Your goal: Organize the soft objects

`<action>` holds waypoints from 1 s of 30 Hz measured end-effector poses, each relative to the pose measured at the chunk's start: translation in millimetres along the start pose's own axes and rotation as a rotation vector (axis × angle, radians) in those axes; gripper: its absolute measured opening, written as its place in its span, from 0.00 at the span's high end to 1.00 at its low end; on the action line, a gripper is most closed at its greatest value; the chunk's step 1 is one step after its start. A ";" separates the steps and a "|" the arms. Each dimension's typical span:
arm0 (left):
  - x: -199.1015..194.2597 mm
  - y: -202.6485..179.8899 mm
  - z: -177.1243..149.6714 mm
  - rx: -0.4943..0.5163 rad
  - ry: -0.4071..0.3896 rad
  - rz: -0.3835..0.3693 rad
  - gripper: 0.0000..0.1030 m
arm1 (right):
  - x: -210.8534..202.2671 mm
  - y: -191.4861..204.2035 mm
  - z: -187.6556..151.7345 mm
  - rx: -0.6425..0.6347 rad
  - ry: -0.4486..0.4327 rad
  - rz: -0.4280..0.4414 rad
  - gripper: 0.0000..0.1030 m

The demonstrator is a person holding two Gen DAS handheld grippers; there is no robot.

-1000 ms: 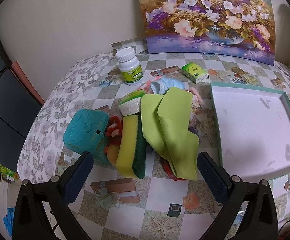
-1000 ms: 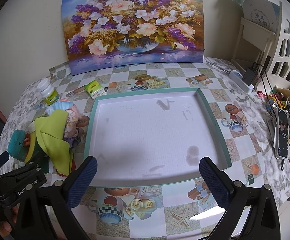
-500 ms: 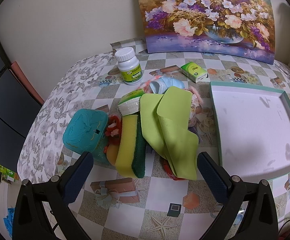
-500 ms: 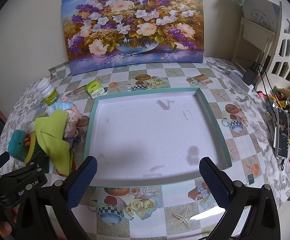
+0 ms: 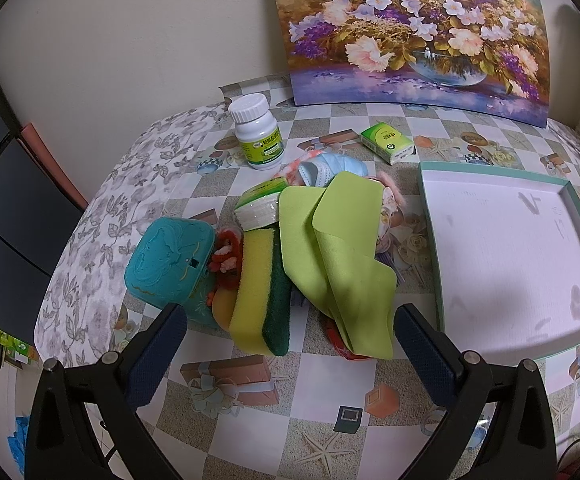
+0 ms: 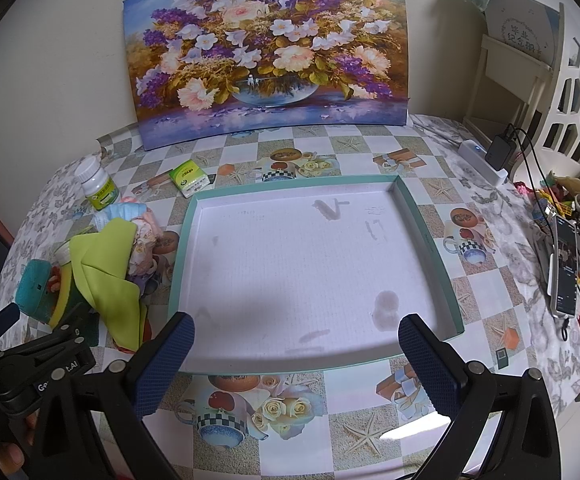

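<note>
Soft stuff sits in a heap on the checked, printed tablecloth (image 5: 250,432), left of the tray (image 6: 441,256). Top layer: lime-green cloth (image 5: 341,248), thin, smooth, folded into two drooping flaps. Beside it a yellow sponge (image 5: 252,284) w/ dark green scouring side, porous, standing on edge and leaning. Teal box (image 5: 170,256), rounded corners, embossed lid, at the heap's left; red-orange fuzzy yarn bit (image 5: 226,252) wedged btwn box and sponge. A wrapped round pad pack (image 5: 260,208) and a pale blue face mask (image 5: 329,168) poke out behind the cloth; a floral fabric item is mostly covered, can't tell what it is. Something red under the cloth's lower edge, also unclear.

Tray: shallow, square, teal rim, white stained floor, nothing in it.

Behind: white pill bottle (image 5: 258,136), green tissue pack (image 5: 387,142).

Left gripper (image 5: 290,344) is spread wide, holding nothing, low over the table, pointed at the heap. Right gripper (image 6: 295,354) likewise spread and bare, at the tray's near edge.
</note>
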State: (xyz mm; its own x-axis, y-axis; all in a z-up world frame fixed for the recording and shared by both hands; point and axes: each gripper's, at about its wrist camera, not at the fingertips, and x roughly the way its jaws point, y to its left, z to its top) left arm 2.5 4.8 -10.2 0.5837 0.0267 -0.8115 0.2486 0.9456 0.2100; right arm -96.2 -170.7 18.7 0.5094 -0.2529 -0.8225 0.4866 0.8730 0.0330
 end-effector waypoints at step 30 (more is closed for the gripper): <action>3.7 16.5 12.2 -0.046 0.022 -0.055 0.00 | 15.8 26.5 12.1 -0.039 0.053 0.140 0.00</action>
State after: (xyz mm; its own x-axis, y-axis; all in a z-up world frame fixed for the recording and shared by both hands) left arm 18.2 16.6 -3.1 0.5525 -0.0189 -0.8333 0.2435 0.9598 0.1397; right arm -66.7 -156.5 13.4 0.5315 -0.1064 -0.8404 0.3852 0.9139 0.1279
